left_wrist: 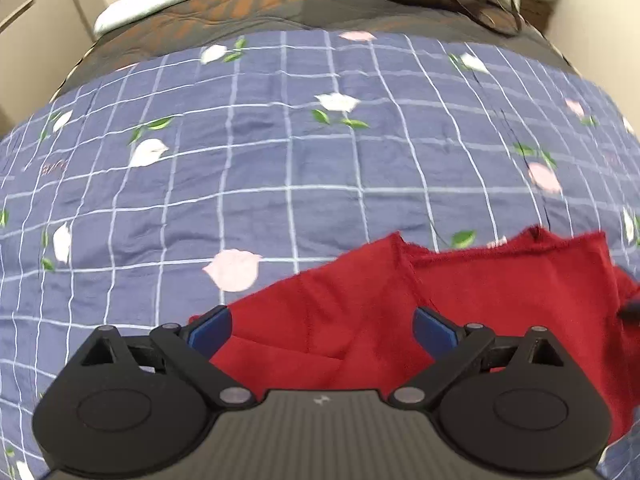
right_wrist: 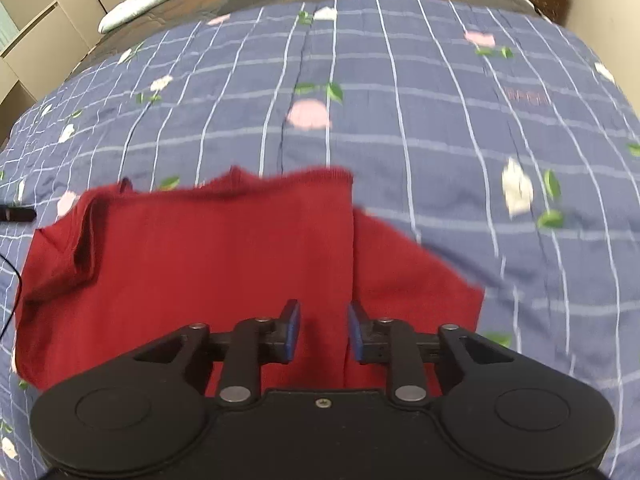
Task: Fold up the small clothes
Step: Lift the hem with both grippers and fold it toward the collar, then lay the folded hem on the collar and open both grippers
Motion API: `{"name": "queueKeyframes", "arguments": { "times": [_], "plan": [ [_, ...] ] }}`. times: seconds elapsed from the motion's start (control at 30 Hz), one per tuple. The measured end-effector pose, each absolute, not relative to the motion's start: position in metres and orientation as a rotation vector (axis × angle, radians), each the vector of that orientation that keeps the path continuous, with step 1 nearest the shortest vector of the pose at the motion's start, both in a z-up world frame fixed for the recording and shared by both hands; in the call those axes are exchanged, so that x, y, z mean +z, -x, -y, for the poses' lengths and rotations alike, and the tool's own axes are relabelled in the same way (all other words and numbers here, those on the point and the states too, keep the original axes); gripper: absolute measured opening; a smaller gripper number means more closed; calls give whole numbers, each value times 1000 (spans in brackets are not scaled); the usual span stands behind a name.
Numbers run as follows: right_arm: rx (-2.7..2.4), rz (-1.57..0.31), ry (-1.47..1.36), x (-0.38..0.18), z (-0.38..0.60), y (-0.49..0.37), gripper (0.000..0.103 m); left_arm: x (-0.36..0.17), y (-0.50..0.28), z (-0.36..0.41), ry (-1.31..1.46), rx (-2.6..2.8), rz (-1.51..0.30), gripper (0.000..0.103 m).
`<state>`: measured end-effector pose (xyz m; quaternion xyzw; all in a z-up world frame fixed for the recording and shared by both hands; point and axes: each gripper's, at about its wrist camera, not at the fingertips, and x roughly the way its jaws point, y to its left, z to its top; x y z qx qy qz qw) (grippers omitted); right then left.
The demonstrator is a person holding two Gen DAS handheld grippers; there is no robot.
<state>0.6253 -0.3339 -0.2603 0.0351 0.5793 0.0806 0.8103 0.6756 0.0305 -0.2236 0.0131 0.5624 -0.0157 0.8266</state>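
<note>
Blurring smears the red garment (right_wrist: 192, 256), its near edge hidden behind the right claw (right_wrist: 324, 330).

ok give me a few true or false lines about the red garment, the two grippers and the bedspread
1. The red garment lies on a blue checked bedspread with a flower print. True.
2. The left gripper is clamped shut on the cloth. False: its jaws stand wide apart, open over the garment.
3. The right gripper has its jaws closer together than the left one, with a gap between them. True.
4. The garment is already a neat small square. False: it is spread out, with one part lapped over another and uneven edges.
5. The garment is green. False: it is red.
</note>
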Motion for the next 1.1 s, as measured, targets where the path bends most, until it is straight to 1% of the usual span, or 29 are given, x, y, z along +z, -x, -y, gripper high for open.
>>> {"name": "queueKeyframes", "arguments": {
  "times": [0.03, 0.07, 0.1, 0.2, 0.27, 0.33, 0.43, 0.5, 0.6, 0.7, 0.8, 0.9, 1.1],
  "plan": [
    [175, -1243, -78, -261, 333, -618, 36, -221, -675, -34, -10, -36, -1187, 99],
    [177, -1246, -77, -261, 332, -610, 37, -218, -673, -36, 7, -44, -1177, 100],
    [181, -1249, -76, -261, 330, -602, 41, -216, -670, -37, 25, -59, -1170, 102],
    [184, -1265, -64, -264, 325, -580, 55, -221, -656, -26, 13, -106, -1174, 102],
    [172, -1281, -47, -268, 321, -564, 61, -234, -644, -12, -46, -127, -1203, 102],
    [142, -1299, -30, -271, 318, -550, 74, -251, -627, 2, -113, -125, -1234, 102],
    [100, -1317, -30, -274, 318, -531, 85, -281, -606, 24, -243, -64, -1281, 102],
    [71, -1327, -24, -274, 319, -522, 87, -296, -598, 34, -342, 48, -1276, 102],
    [-6, -1344, -12, -274, 327, -515, 95, -295, -604, 25, -241, 140, -1259, 102],
    [-69, -1357, -39, -272, 340, -505, 95, -285, -620, 6, -196, 263, -1217, 102],
    [-105, -1382, -72, -270, 351, -491, 99, -274, -642, -20, -161, 396, -1193, 102],
    [-119, -1403, -104, -266, 357, -474, 101, -259, -651, -49, -71, 481, -1182, 102],
    [-133, -1387, -171, -247, 354, -449, 102, -237, -622, -62, -28, 490, -1179, 102]
  ]
}}
